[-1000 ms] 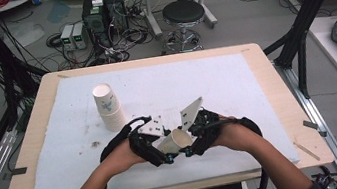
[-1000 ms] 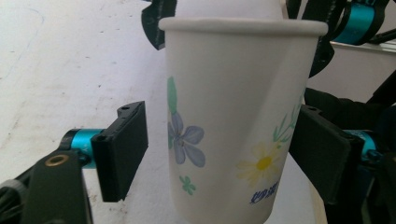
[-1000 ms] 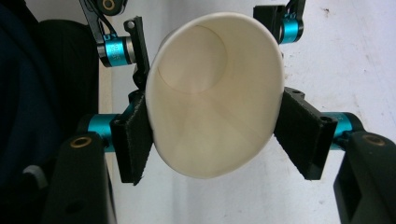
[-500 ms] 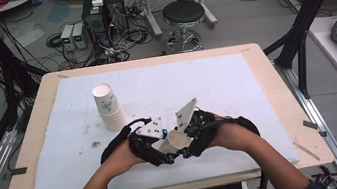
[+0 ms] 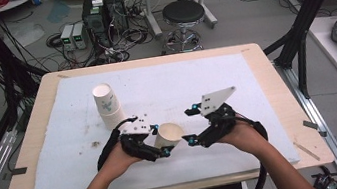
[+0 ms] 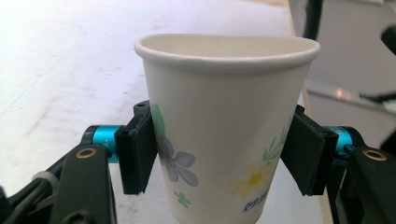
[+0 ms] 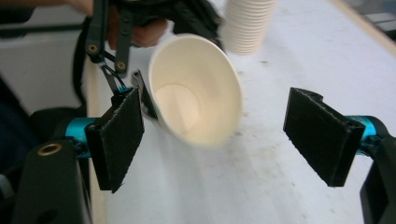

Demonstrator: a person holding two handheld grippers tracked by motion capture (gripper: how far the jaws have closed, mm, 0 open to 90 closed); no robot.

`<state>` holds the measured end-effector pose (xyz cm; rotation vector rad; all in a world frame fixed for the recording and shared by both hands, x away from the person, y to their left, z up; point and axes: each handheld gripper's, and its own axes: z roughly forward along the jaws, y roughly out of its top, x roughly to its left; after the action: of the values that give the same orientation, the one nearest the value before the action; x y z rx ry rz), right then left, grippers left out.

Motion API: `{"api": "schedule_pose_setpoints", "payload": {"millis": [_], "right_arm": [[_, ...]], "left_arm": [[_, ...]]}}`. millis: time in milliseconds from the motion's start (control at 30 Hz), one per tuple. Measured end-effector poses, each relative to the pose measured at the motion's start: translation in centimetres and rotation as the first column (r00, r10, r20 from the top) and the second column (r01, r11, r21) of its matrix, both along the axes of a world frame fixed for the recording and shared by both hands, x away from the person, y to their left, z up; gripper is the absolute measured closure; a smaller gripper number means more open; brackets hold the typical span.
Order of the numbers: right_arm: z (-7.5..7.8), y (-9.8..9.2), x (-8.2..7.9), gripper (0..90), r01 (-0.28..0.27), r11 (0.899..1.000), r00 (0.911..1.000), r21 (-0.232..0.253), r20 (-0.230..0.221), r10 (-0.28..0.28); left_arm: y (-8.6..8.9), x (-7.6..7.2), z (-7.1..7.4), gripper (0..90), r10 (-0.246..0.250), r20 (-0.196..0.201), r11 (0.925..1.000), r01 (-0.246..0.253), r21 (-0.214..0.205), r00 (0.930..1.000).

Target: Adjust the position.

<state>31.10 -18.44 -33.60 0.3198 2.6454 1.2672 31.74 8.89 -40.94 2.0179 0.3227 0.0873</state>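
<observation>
Right gripper view: the paper cup (image 7: 196, 91) has just been released by the right gripper (image 7: 229, 135), jaws now spread, and is clamped by the left gripper (image 5: 156, 144) alone — handover made.

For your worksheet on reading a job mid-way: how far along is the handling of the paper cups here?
Done: one paper cup is off the cup stack and clamped by the left gripper. In hand: the right gripper, jaws just opened, stands apart from the cup, which points its mouth at it. Left: the cup is still held above the white mat, not yet set down.
</observation>
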Motion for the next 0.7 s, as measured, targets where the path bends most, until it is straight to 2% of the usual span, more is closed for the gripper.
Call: {"api": "schedule_pose_setpoints", "payload": {"millis": [67,100,133,200,233,267,300,333,367,400,500,567,600,633,700], "right_arm": [[-0.5,-1.3,-0.1,20.5,0.053,0.997,0.9986,0.047,0.004,-0.053],[-0.7,-2.0,-0.2,20.6,0.08,0.994,0.9968,0.075,0.0,-0.08],[-1.1,-2.8,-0.3,20.6,0.103,0.99,0.9946,0.096,0.004,-0.104],[-1.8,-4.2,-0.5,20.8,0.151,0.98,0.988,0.13,0.012,-0.154],[-2.3,-4.9,-0.6,20.8,0.175,0.973,0.9837,0.148,0.013,-0.179],[-2.7,-5.5,-0.8,20.8,0.204,0.965,0.9782,0.163,0.005,-0.208],[-3.2,-6.2,-0.8,20.8,0.23,0.958,0.972,0.172,0.007,-0.235],[-3.7,-6.8,-0.9,20.8,0.25,0.952,0.9674,0.179,-0.003,-0.253],[-3.7,-6.8,-0.9,20.8,0.25,0.952,0.9674,0.179,-0.003,-0.253],[-4.6,-7.9,-1.1,20.8,0.283,0.939,0.9583,0.194,-0.017,-0.285],[-5.6,-9.1,-1.4,20.8,0.328,0.921,0.9435,0.211,-0.027,-0.33],[-6.1,-9.7,-1.6,20.8,0.357,0.906,0.9324,0.228,-0.03,-0.36],[-6.3,-9.9,-1.7,20.8,0.367,0.9,0.928,0.236,-0.026,-0.372],[-6.5,-10.1,-1.7,20.8,0.378,0.893,0.9232,0.245,-0.028,-0.383],[-6.5,-10.3,-1.8,20.8,0.389,0.891,0.9186,0.233,-0.025,-0.394]], "left_arm": [[0.6,0.1,-0.3,33.7,0.044,0.001,0.9981,-0.044,-0.043,0.999],[0.6,0.1,-0.3,33.6,0.044,0.001,0.9981,-0.044,-0.043,0.999],[1.2,0.1,-0.5,33.3,0.082,0.007,0.9929,-0.082,-0.086,0.9966],[1.9,0.2,-0.6,32.7,0.121,0.011,0.9842,-0.118,-0.132,0.9926],[1.9,0.2,-0.6,32.5,0.121,0.011,0.9842,-0.118,-0.132,0.9926],[2.4,0.3,-0.6,32.4,0.146,0.02,0.9749,-0.141,-0.172,0.989],[2.4,0.3,-0.6,32.4,0.146,0.02,0.9749,-0.141,-0.172,0.989],[2.8,0.3,-0.6,32.5,0.172,0.035,0.9658,-0.161,-0.203,0.9846],[2.8,0.3,-0.6,32.5,0.172,0.035,0.9658,-0.161,-0.203,0.9846],[3.1,0.3,-0.6,32.5,0.185,0.049,0.9575,-0.168,-0.234,0.9816],[3.5,0.2,-0.6,32.5,0.219,0.072,0.9418,-0.191,-0.277,0.9732],[3.8,0.0,-0.5,32.3,0.251,0.095,0.9263,-0.21,-0.313,0.9634],[3.9,-0.1,-0.4,32.4,0.26,0.098,0.9196,-0.215,-0.329,0.9607],[4.1,-0.1,-0.4,32.3,0.266,0.103,0.9162,-0.218,-0.337,0.9585],[4.4,-0.2,-0.3,32.4,0.283,0.108,0.9064,-0.23,-0.355,0.953]]}}
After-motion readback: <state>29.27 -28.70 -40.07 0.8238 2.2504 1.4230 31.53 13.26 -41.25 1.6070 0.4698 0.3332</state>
